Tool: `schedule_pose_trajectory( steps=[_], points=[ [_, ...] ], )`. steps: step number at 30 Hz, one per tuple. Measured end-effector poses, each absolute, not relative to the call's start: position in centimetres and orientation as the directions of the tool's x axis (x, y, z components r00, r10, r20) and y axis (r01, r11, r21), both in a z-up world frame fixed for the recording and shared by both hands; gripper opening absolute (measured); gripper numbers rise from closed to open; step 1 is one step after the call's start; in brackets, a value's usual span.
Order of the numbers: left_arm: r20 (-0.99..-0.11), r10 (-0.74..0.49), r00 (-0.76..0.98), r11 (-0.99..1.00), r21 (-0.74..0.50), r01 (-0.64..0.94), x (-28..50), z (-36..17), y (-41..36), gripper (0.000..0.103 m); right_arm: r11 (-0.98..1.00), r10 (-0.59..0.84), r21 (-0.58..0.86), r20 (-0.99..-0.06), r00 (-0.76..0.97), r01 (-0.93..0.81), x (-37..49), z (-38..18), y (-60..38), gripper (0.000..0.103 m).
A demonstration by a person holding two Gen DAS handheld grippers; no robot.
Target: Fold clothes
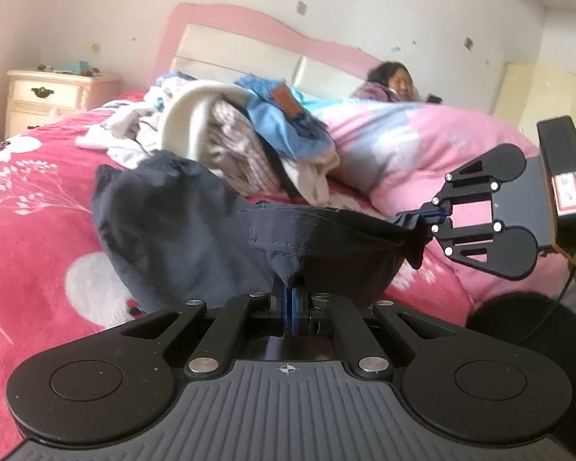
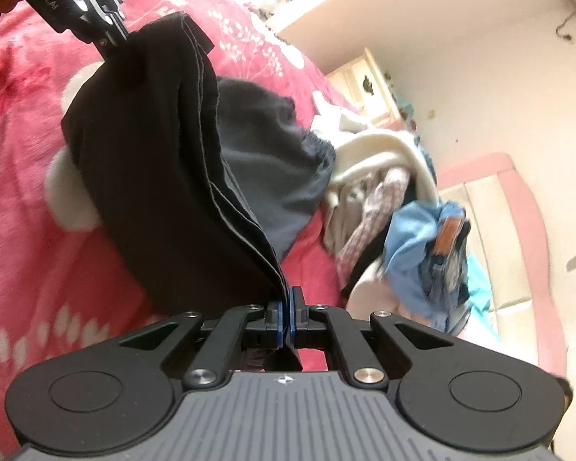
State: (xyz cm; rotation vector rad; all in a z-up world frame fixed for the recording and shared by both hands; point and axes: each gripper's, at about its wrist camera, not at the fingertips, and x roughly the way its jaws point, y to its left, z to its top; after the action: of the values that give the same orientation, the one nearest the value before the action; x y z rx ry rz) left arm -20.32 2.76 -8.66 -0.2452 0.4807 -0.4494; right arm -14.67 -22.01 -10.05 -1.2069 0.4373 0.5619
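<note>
A dark navy garment hangs stretched between both grippers above the pink bed. My left gripper is shut on one corner of its hem. At the right of the left wrist view my right gripper pinches the other corner. In the right wrist view the right gripper is shut on the garment, whose layered edges run up to the left gripper at the top left. The far part of the garment rests on the bed.
A heap of clothes lies behind the garment, with a light blue piece on top. A person lies under a pink quilt by the pink headboard. A cream nightstand stands at the left.
</note>
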Motion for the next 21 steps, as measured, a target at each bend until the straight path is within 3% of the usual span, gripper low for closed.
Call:
schedule_pose_trajectory(
  steps=[10,21],
  points=[
    [-0.353,-0.427,0.833,0.863,-0.433,0.259,-16.0,-9.1,6.7,0.001,0.190,0.218,-0.785,-0.552,0.805,-0.590,-9.4,-9.8,-18.2,0.003],
    [-0.331,-0.442,0.834,0.800,-0.566,0.199,-8.8,-10.3,10.5,0.001,0.180,0.202,-0.780,-0.567,0.799,-0.599,-3.0,-10.3,-15.7,0.004]
  ],
)
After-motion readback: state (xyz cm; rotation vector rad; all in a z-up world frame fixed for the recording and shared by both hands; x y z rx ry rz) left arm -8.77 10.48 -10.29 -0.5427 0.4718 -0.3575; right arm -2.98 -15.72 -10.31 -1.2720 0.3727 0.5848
